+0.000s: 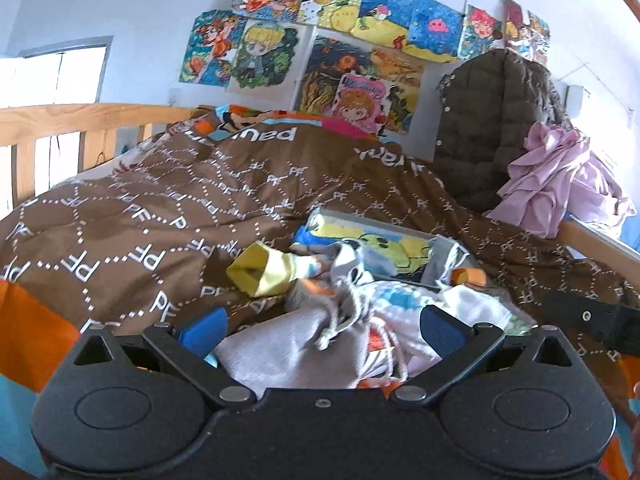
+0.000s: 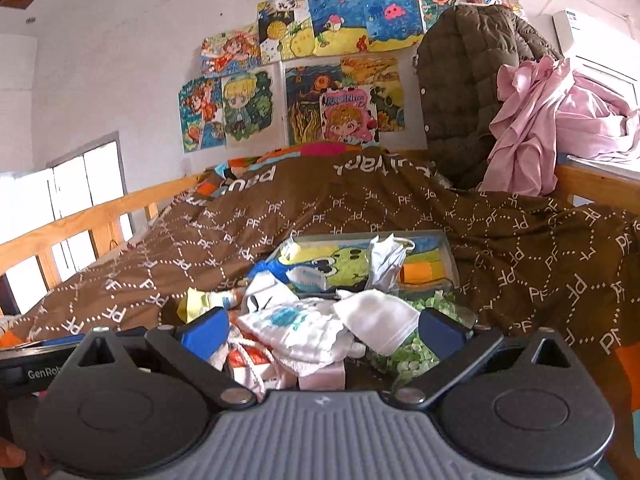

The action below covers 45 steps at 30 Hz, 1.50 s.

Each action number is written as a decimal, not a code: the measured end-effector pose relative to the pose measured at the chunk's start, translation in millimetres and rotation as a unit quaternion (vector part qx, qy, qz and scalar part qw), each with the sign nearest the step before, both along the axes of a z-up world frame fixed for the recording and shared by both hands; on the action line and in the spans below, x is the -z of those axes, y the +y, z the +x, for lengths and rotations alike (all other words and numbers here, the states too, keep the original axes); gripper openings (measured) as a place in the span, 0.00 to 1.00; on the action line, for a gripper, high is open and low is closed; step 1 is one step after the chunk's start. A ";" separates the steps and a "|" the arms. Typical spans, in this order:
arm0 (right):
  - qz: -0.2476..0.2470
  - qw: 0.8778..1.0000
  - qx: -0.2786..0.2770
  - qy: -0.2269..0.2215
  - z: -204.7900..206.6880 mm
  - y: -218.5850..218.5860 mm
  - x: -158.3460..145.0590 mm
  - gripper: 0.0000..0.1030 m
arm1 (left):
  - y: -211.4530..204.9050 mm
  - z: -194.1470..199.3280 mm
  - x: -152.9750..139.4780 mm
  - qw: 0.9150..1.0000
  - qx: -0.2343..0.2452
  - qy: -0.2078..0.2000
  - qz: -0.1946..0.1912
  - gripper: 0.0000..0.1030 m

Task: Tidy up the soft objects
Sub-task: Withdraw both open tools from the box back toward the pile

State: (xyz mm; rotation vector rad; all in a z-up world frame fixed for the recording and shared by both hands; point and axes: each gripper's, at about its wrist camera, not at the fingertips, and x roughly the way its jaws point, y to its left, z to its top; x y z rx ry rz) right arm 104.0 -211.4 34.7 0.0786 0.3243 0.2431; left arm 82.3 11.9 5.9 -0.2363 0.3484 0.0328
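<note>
A heap of small soft things lies on the brown quilt [image 1: 160, 216]. In the left wrist view my left gripper [image 1: 324, 330] is open, its blue pads on either side of a grey drawstring bag [image 1: 296, 348] without pinching it. A yellow-cuffed sock [image 1: 260, 270] lies just beyond, to the left. My right gripper [image 2: 322, 332] is also open, over a white cloth with blue print [image 2: 296, 324] and a plain white cloth [image 2: 376, 320]. A green-speckled cloth [image 2: 412, 354] lies by its right pad. Behind the heap sits a shallow box with a cartoon lining [image 2: 352, 260], holding a crumpled white piece and an orange item [image 2: 416, 272].
A wooden bed rail [image 1: 80, 120] runs along the left, and another rail [image 2: 592, 188] along the right. A brown quilted jacket [image 2: 460, 92] and pink clothes [image 2: 532, 124] hang at the back right. Drawings cover the wall [image 2: 120, 60]. The other gripper's black body [image 1: 592, 316] shows at right.
</note>
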 end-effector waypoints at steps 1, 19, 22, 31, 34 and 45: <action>-0.002 1.000 0.001 0.003 1.9 1.0 1.6 1.00 | 1.5 1.2 2.2 1.000 -0.004 0.004 -0.002 0.99; -0.038 0.998 0.007 0.050 27.0 11.3 31.0 1.00 | 7.9 23.3 30.8 0.997 -0.018 0.063 -0.028 0.99; -0.037 0.997 0.007 0.062 31.3 9.0 35.5 1.00 | 5.0 29.4 32.6 0.998 -0.011 0.066 -0.020 0.99; -0.049 0.995 0.004 0.090 48.5 12.6 53.3 1.00 | 9.2 49.9 42.6 0.995 -0.005 0.091 -0.031 0.99; -0.058 0.994 0.005 0.088 52.0 15.2 56.2 1.00 | 11.2 57.4 46.5 0.994 -0.011 0.100 -0.048 0.99; -0.074 0.996 -0.015 0.050 65.0 24.6 56.0 1.00 | 17.6 78.5 56.6 0.990 -0.031 0.111 -0.078 0.99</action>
